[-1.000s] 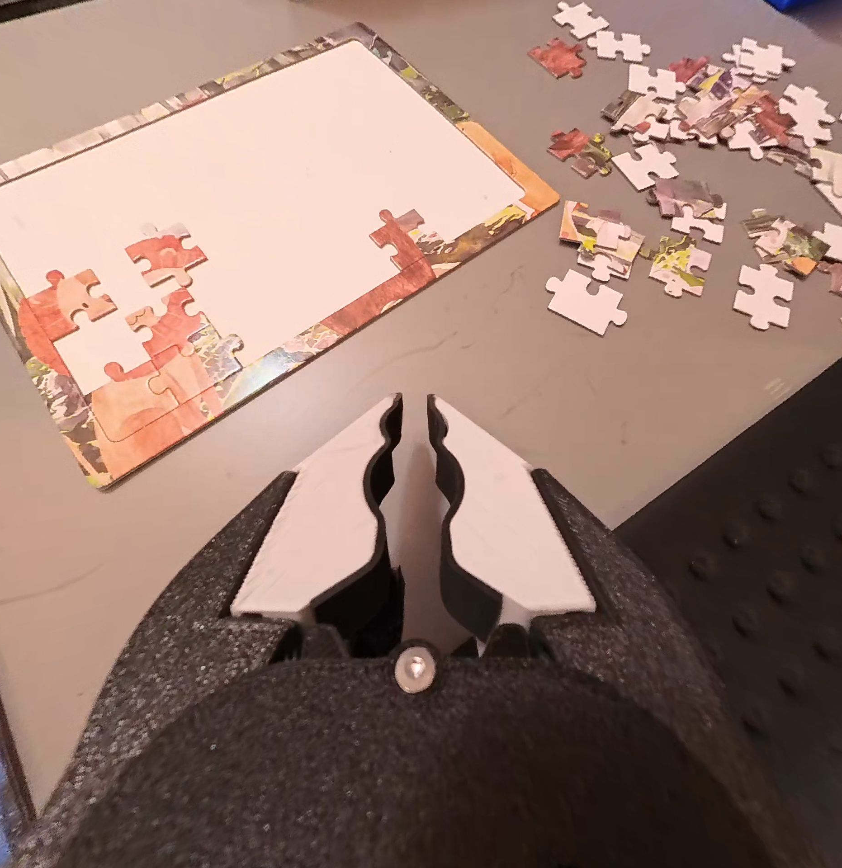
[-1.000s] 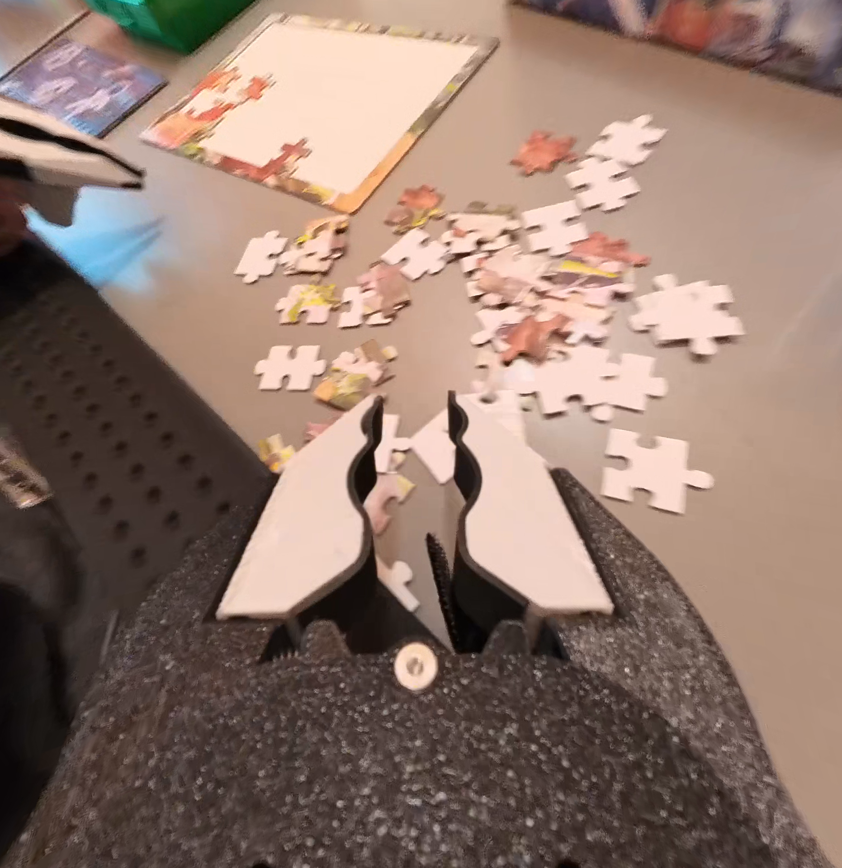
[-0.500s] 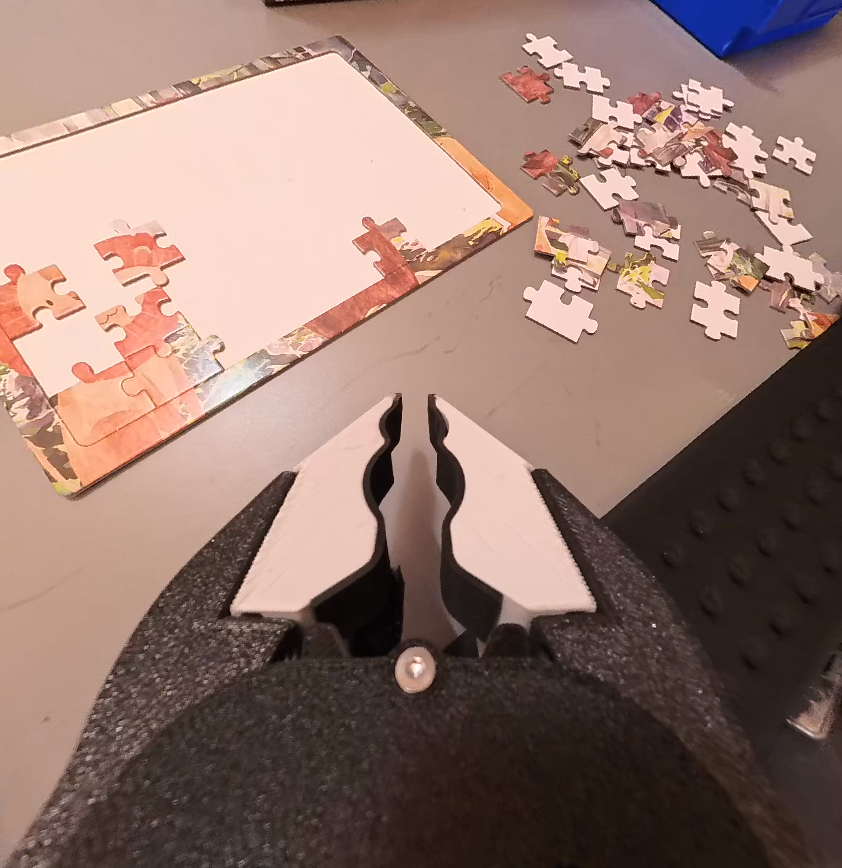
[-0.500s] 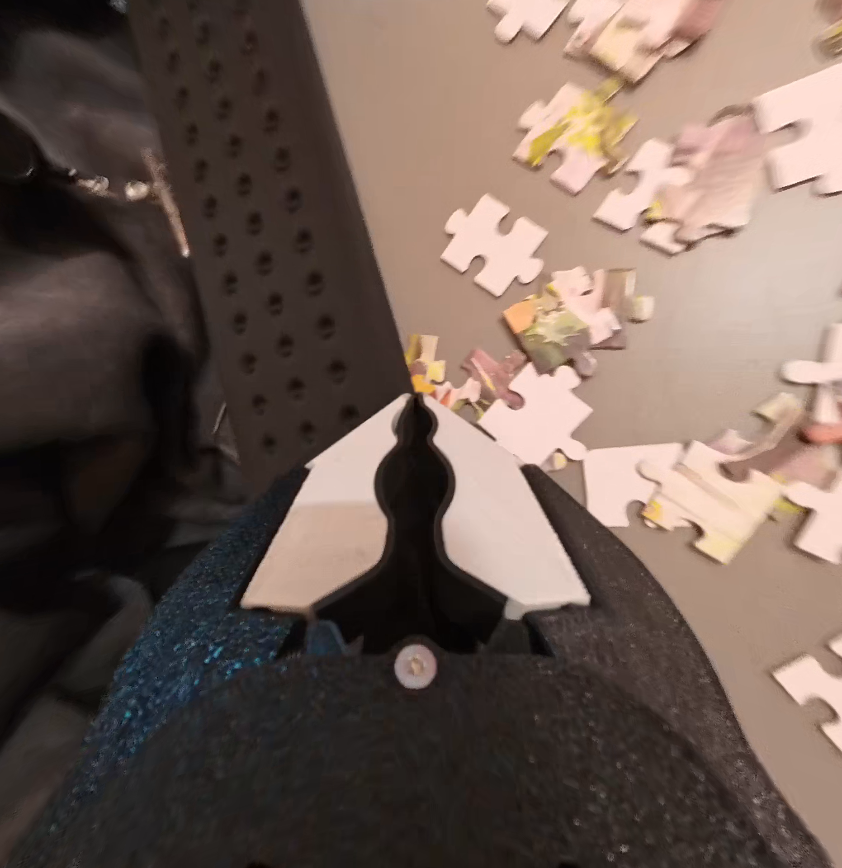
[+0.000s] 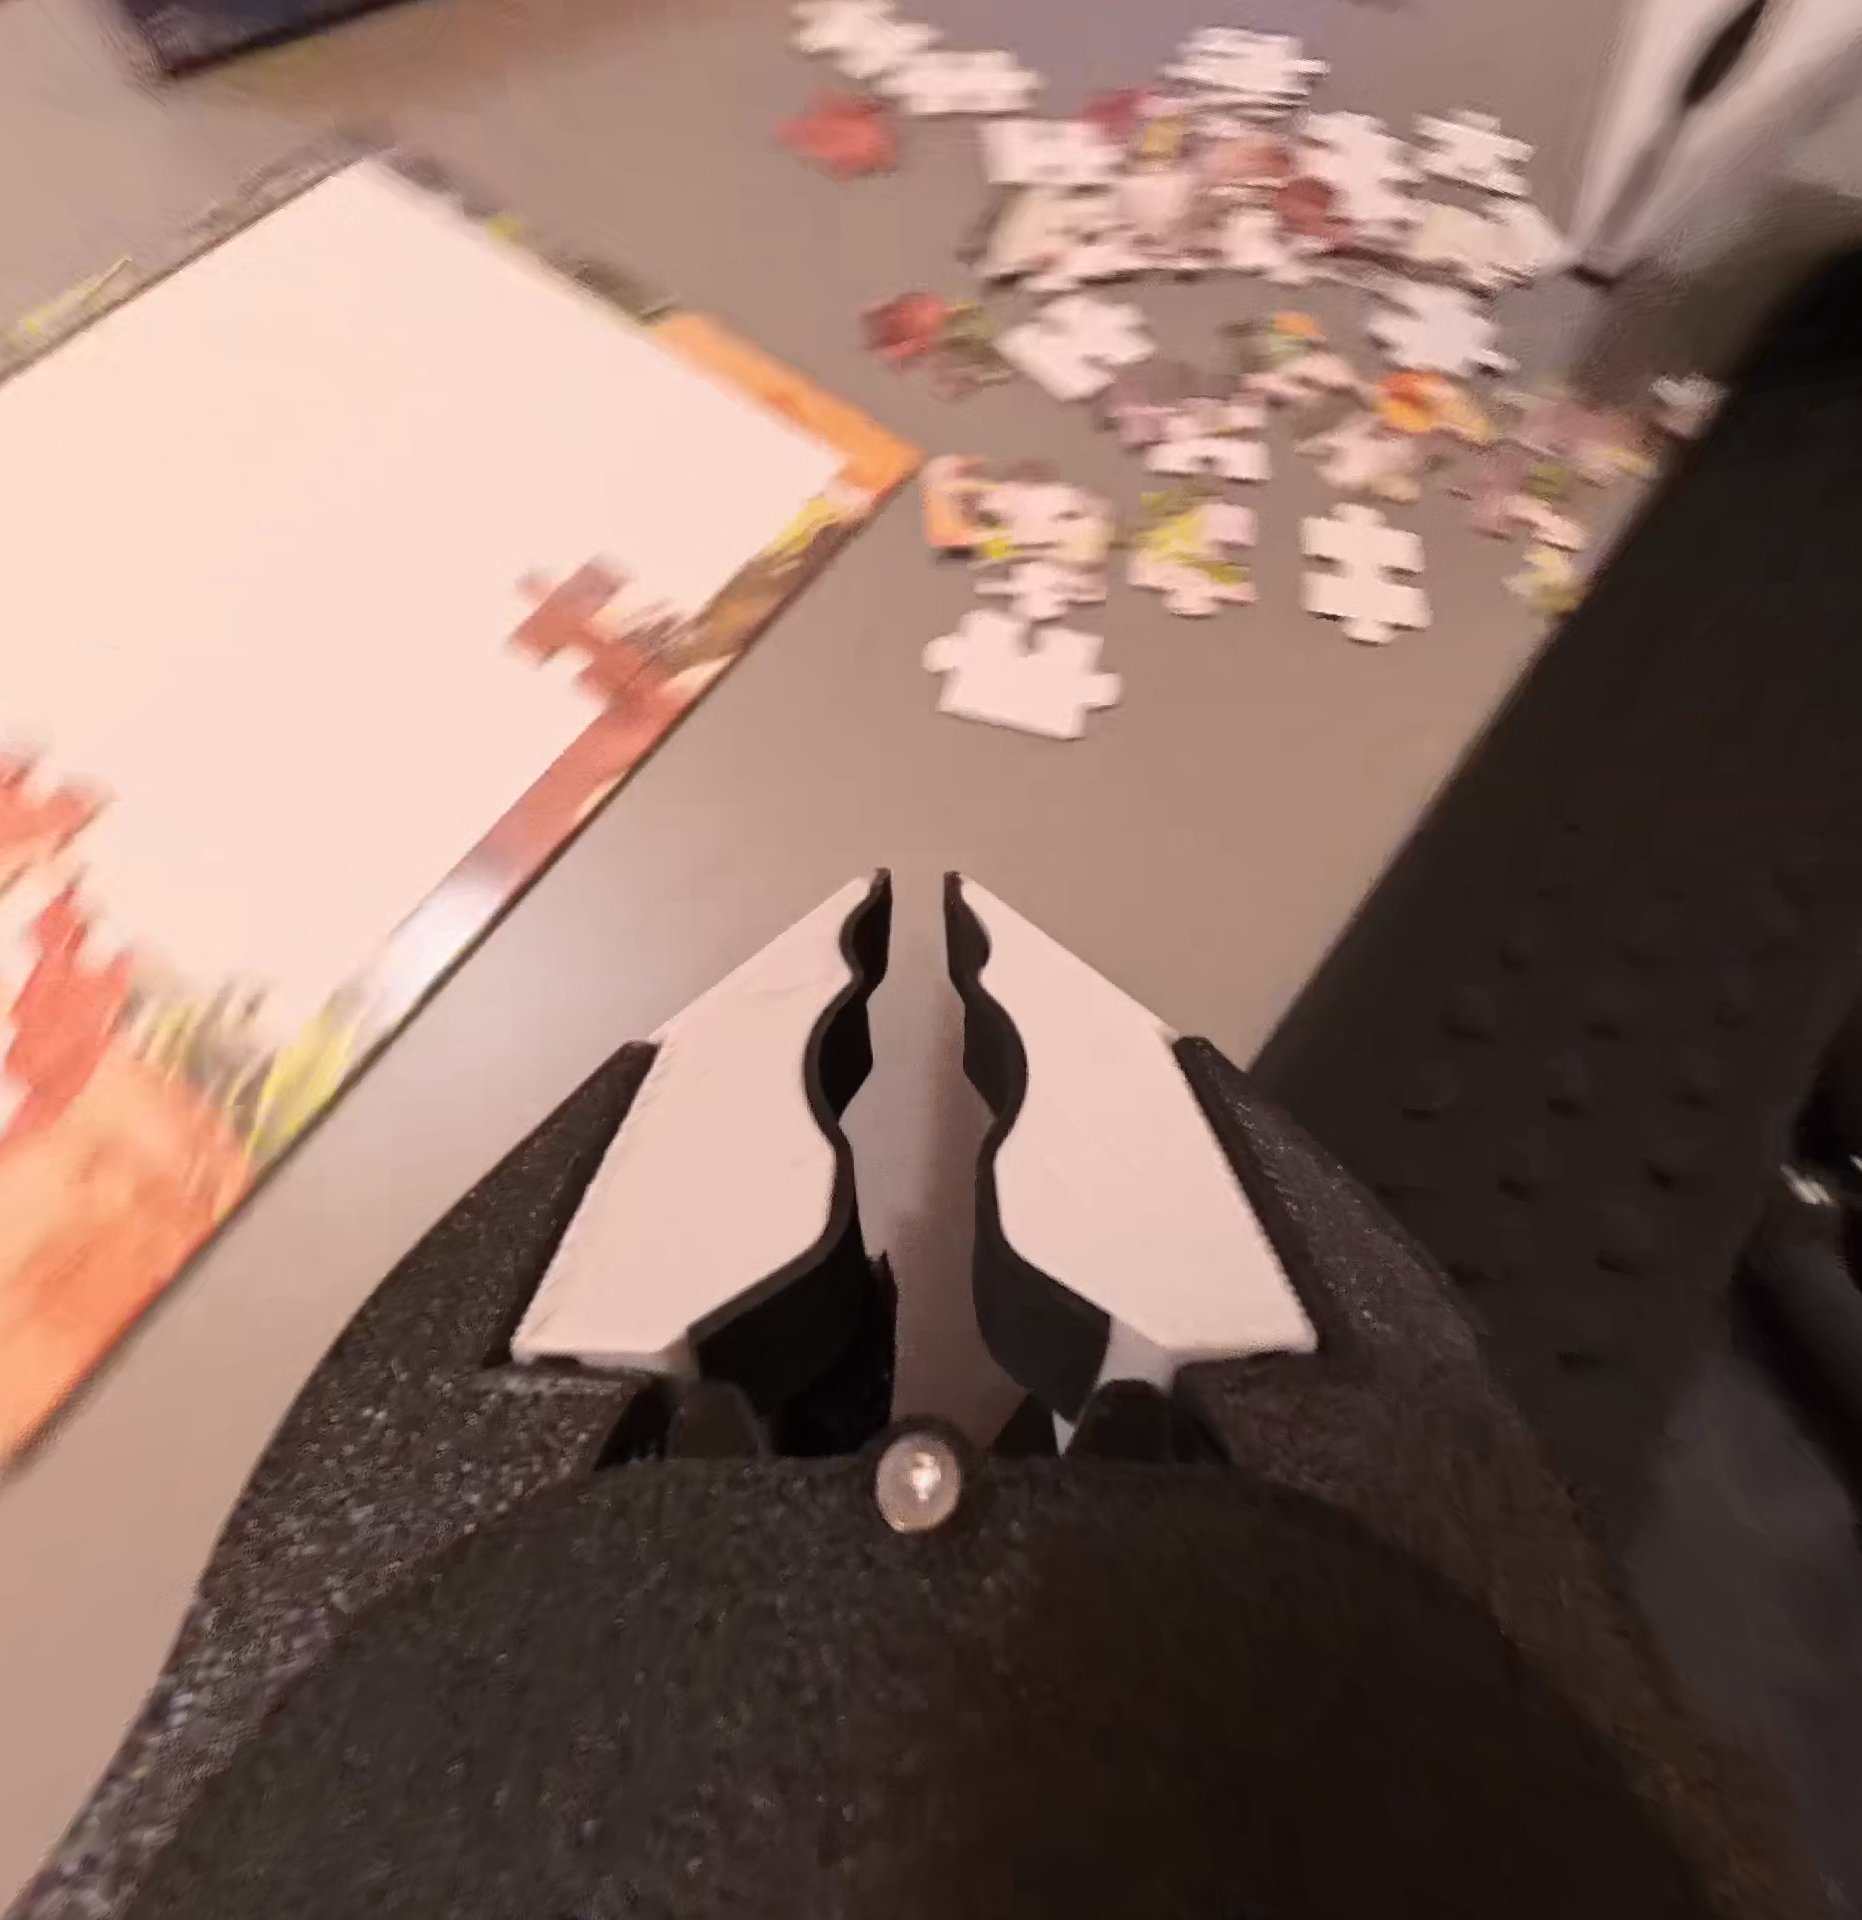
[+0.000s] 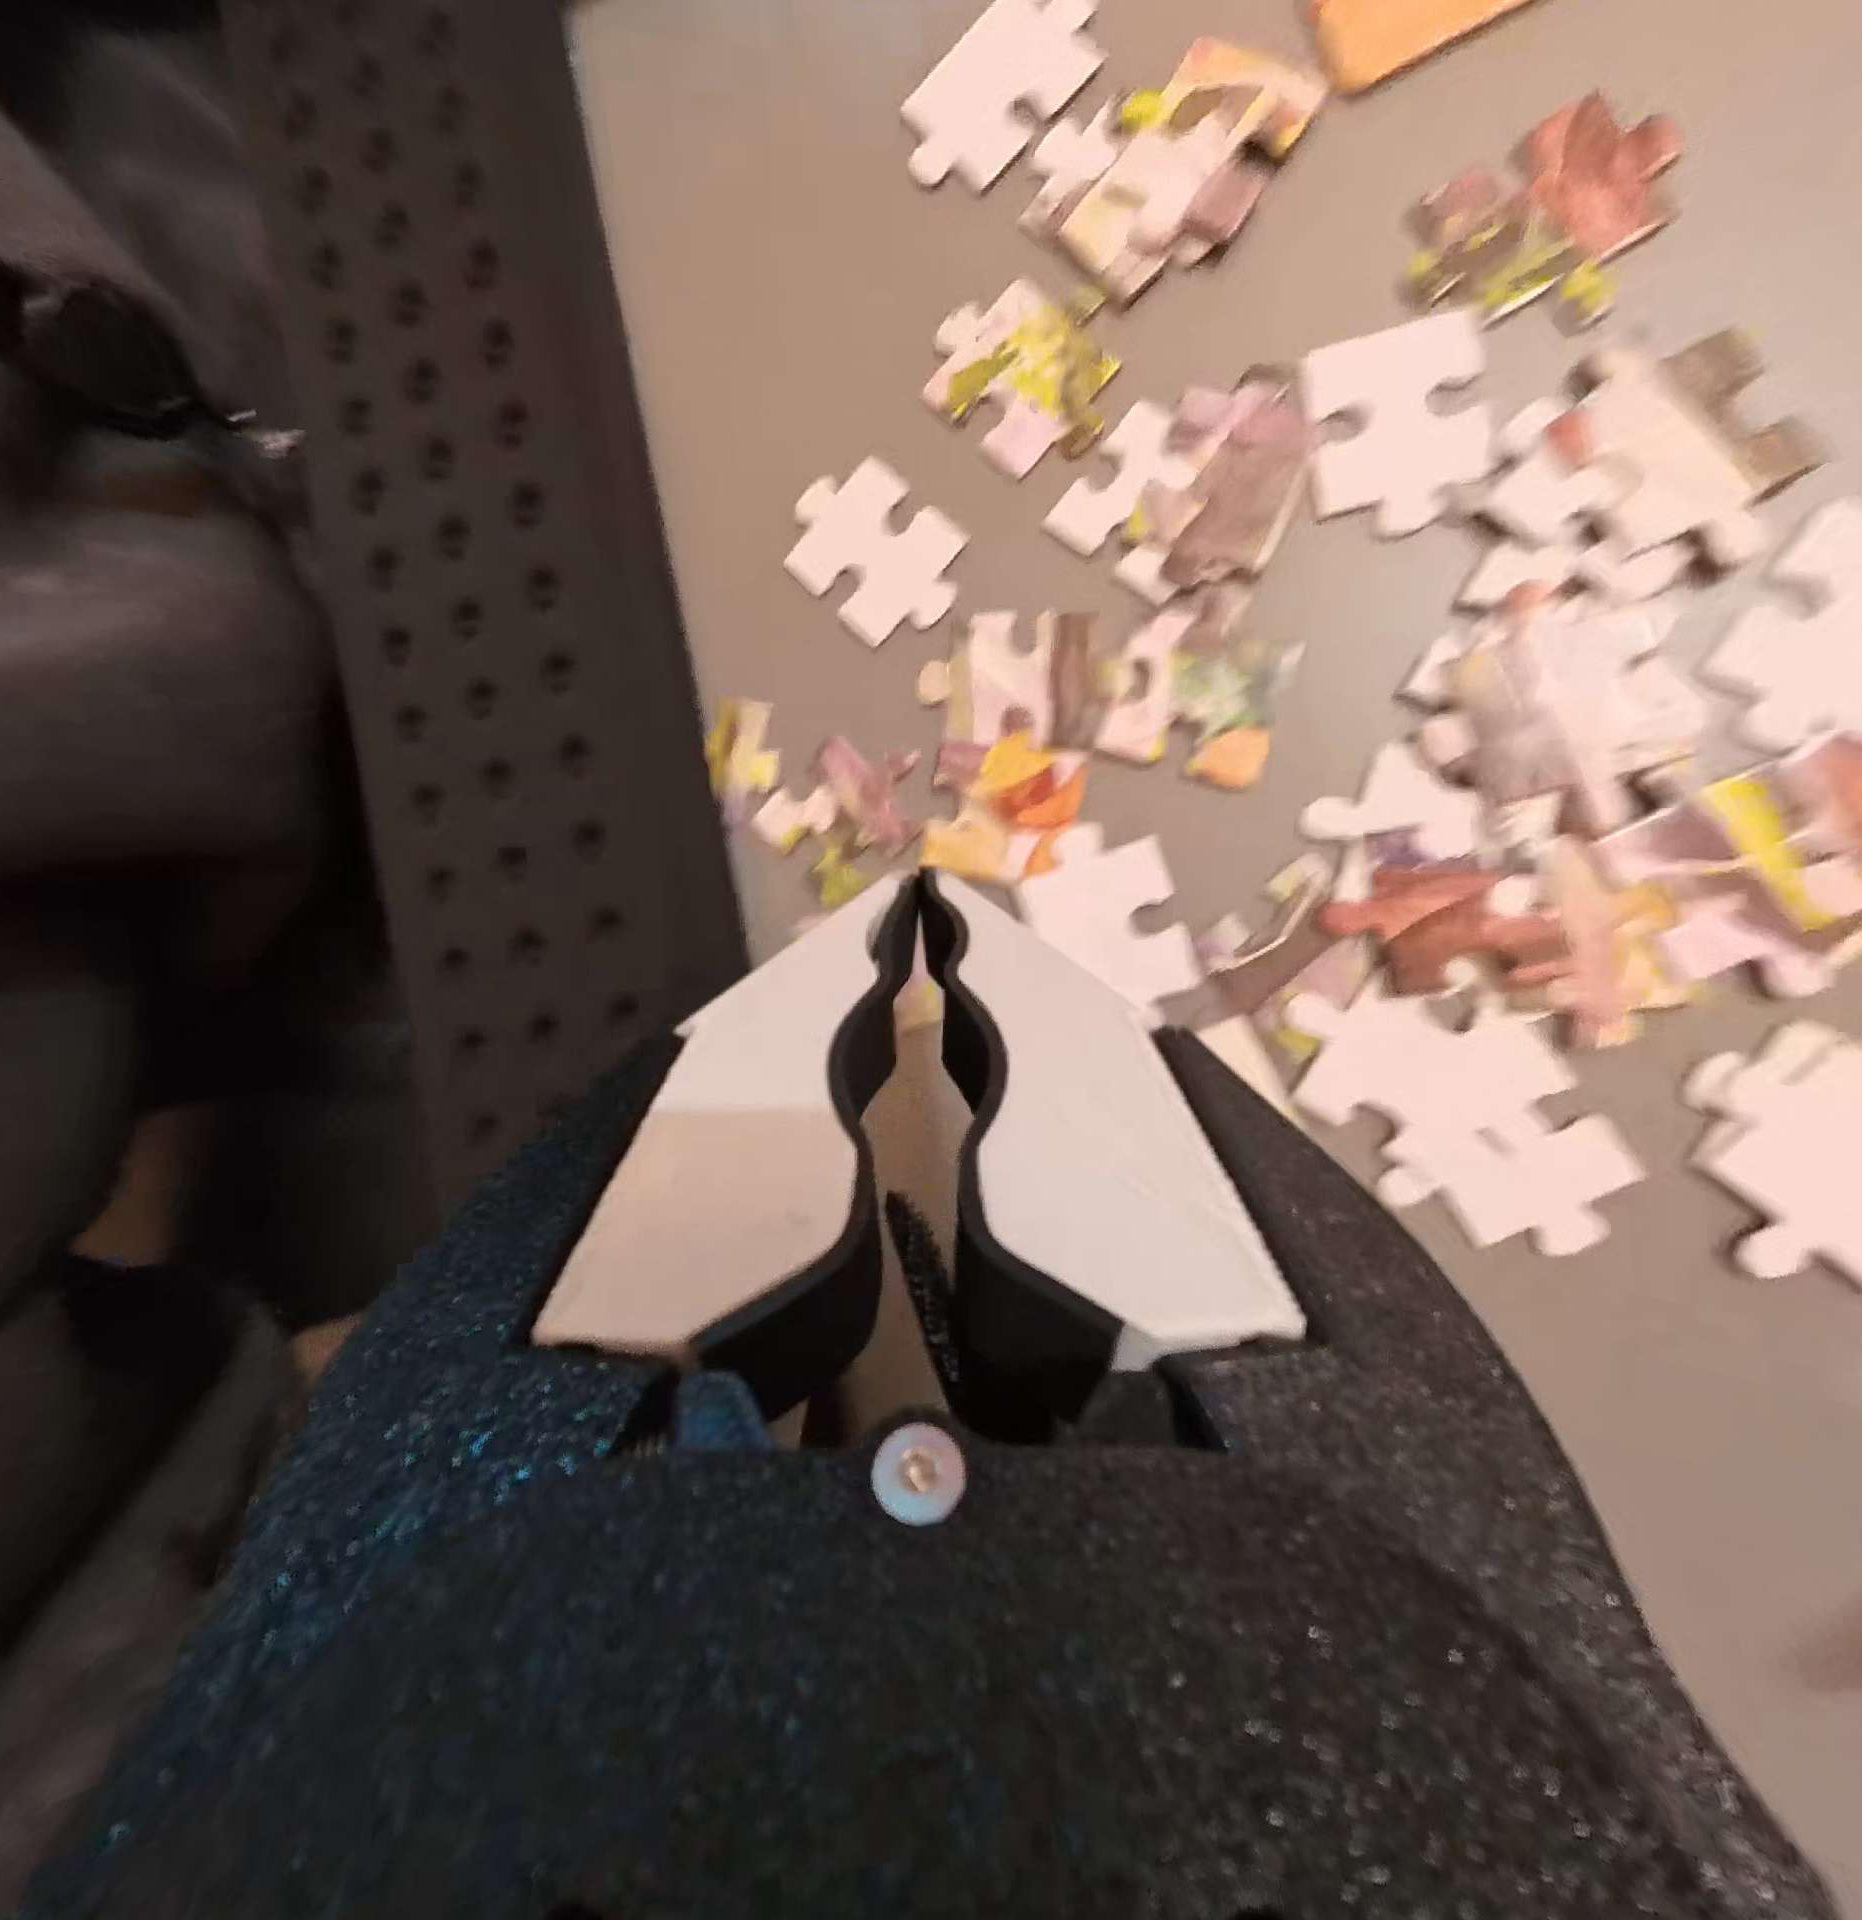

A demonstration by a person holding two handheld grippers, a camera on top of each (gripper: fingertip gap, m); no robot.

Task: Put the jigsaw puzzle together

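The right hand-held gripper [image 6: 920, 883] is seen closed, tips touching, over scattered cardboard jigsaw pieces [image 6: 1394, 436] strewn on the grey worktop [image 6: 719, 312].

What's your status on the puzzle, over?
Left gripper slightly open, empty, over bare table. Right gripper shut at the tips, nothing visibly held. Puzzle tray mostly unfilled; loose pieces scattered beside it. Nothing in the way.

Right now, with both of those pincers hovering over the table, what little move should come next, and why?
Probably open the right gripper and lower it onto a loose piece just ahead: its tips are shut on nothing, and the puzzle tray is mostly bare. The left gripper holds nothing either.
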